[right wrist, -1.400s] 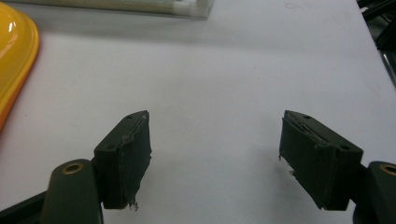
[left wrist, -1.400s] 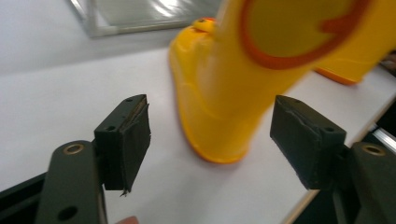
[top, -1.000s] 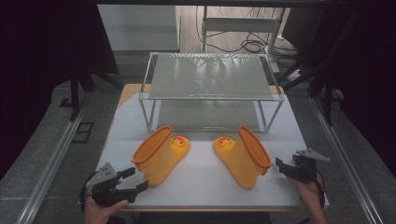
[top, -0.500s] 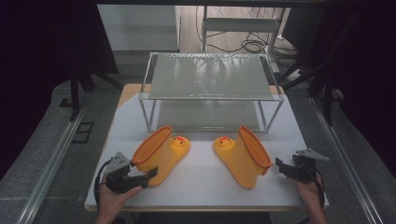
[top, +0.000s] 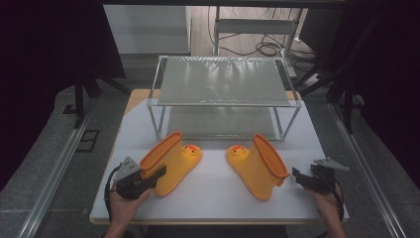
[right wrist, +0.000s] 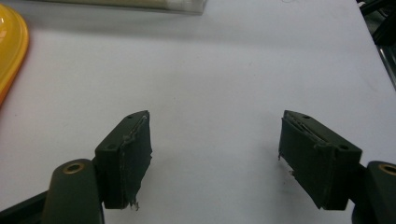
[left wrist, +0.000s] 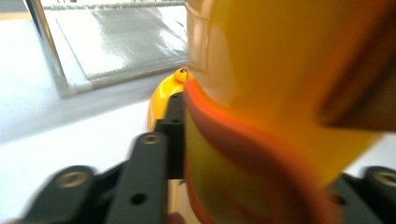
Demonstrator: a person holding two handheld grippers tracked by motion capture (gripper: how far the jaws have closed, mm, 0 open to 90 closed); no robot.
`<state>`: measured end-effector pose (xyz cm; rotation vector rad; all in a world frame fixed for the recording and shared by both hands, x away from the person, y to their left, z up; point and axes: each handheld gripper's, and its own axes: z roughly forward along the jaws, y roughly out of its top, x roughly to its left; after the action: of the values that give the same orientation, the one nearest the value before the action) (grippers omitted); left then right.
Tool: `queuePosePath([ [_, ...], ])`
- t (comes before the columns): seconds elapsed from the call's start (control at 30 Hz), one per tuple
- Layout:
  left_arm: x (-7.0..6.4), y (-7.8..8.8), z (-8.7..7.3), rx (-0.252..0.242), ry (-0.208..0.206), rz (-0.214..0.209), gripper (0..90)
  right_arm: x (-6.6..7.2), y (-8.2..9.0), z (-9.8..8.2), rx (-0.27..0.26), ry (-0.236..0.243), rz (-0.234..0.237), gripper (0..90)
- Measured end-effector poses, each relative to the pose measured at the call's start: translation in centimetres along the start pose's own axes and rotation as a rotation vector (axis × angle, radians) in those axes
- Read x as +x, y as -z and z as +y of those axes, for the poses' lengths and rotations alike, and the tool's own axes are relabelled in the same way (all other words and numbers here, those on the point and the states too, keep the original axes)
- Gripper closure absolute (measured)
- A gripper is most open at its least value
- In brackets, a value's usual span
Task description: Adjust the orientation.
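On the white desk [top: 218,198], a metal-framed two-tier wire rack [top: 223,82] stands at the back. In front of it lie two yellow rubber boots on their sides, toes facing each other: the left yellow rubber boot [top: 173,161] before the rack's left end, the right yellow rubber boot [top: 257,166] before its right end. The left tongs [top: 148,176] sit at the left boot's shaft opening; the right tongs [top: 299,177] rest just right of the right boot.

Left tool [top: 151,174] has just been closing; right tool [top: 301,177] gapes wide.
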<state>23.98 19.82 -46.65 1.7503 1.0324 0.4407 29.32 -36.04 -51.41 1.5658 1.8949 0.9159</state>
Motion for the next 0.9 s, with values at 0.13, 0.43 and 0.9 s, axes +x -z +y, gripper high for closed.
queuePosePath([
  [0.13,-0.4,-0.2,0.7,-0.016,-0.033,0.016,81.6,0.0,0.0,0.0,-0.002,-0.003,-0.005,25.4],
  [0.43,-0.5,-0.4,2.7,-0.079,-0.013,-0.003,83.1,-0.1,0.0,0.0,-0.004,-0.015,-0.006,25.4],
  [0.9,-2.6,-2.3,6.0,-0.14,-0.02,-0.049,83.3,-0.2,0.1,0.0,-0.011,-0.011,-0.011,25.6],
])
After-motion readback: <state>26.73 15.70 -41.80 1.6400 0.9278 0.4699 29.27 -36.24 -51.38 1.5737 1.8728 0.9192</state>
